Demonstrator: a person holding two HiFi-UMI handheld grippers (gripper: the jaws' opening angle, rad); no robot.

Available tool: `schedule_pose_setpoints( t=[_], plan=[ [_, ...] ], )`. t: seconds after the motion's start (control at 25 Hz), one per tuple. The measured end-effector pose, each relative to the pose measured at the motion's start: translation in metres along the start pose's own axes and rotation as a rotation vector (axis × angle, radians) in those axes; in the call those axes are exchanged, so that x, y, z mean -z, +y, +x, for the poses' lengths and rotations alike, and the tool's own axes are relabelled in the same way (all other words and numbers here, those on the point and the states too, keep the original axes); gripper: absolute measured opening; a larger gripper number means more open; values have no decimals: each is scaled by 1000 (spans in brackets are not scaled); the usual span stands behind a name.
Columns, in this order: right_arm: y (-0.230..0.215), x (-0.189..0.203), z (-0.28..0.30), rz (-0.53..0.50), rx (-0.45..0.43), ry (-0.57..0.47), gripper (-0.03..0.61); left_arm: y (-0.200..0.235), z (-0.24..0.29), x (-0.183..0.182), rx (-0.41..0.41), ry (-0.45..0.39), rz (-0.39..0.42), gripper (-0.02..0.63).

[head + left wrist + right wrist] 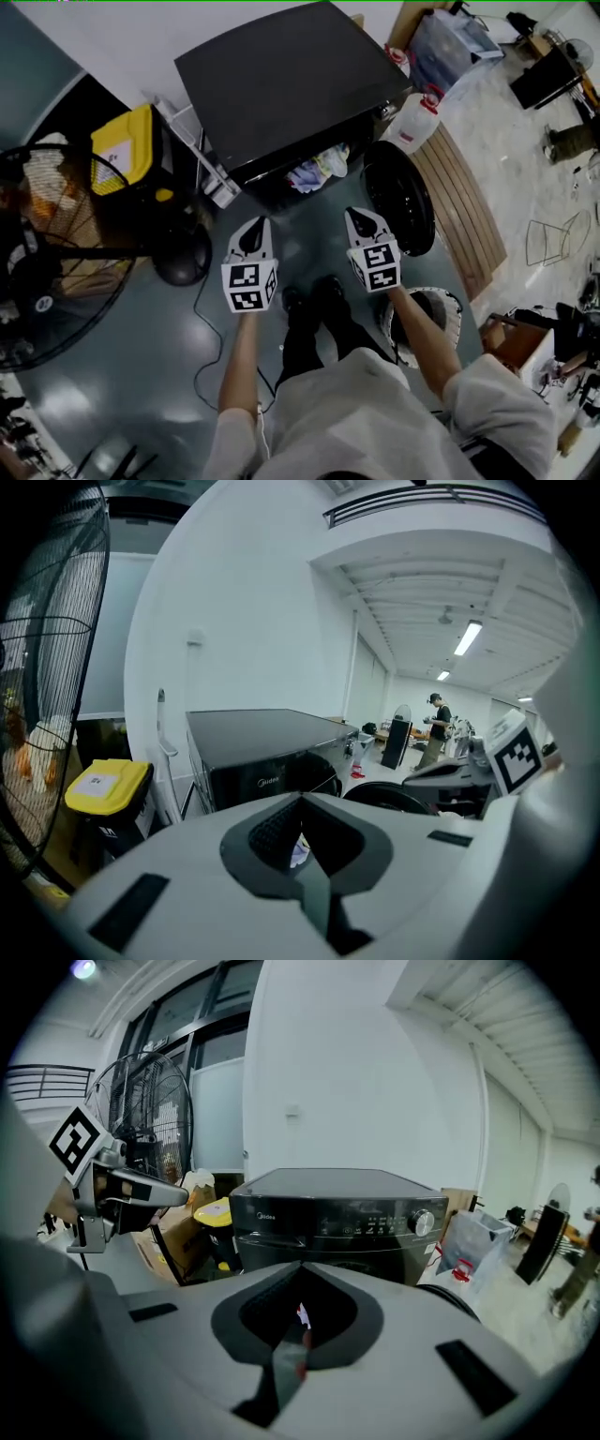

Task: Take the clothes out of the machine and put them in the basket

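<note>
Nothing is out yet: the clothes (319,169) still lie in the open machine (281,84), and the basket (452,302) looks empty. My left tool (257,225) and right tool (359,217) are both closed on nothing.

Dim, cool and bluish from the head view. Soft pale glare patches on the glossy grey floor (192,333); dull sheen across the black top of the washing machine (286,80). Deep shadow around the fan (47,253) at left. Strongly bent toward the edges, corners stretched. Brighter in both gripper views: lit by ceiling strip lights (466,637) at right in the left gripper view, by a pale window (220,1101) at left in the right gripper view. Round fisheye frame with black corners. Soft and out of focus on the near grey jaws; sharper farther off.
</note>
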State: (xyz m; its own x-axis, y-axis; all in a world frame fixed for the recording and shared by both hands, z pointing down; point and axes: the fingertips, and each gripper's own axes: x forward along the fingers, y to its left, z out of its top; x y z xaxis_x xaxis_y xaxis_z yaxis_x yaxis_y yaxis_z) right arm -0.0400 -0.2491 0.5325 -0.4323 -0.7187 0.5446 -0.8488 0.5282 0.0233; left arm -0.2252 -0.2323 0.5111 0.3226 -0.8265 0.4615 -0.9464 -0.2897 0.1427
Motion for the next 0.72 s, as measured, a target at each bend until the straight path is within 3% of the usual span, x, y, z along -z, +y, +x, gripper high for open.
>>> schedule_pose_setpoints(
  t=[0.32,0.72],
  plan=[
    [-10,54,36,17,10,7,23,9,35,59,1,35,-11,18],
    [-11,140,102,25,-40,45,23,15,92,150,-7,89,-24,18]
  ],
)
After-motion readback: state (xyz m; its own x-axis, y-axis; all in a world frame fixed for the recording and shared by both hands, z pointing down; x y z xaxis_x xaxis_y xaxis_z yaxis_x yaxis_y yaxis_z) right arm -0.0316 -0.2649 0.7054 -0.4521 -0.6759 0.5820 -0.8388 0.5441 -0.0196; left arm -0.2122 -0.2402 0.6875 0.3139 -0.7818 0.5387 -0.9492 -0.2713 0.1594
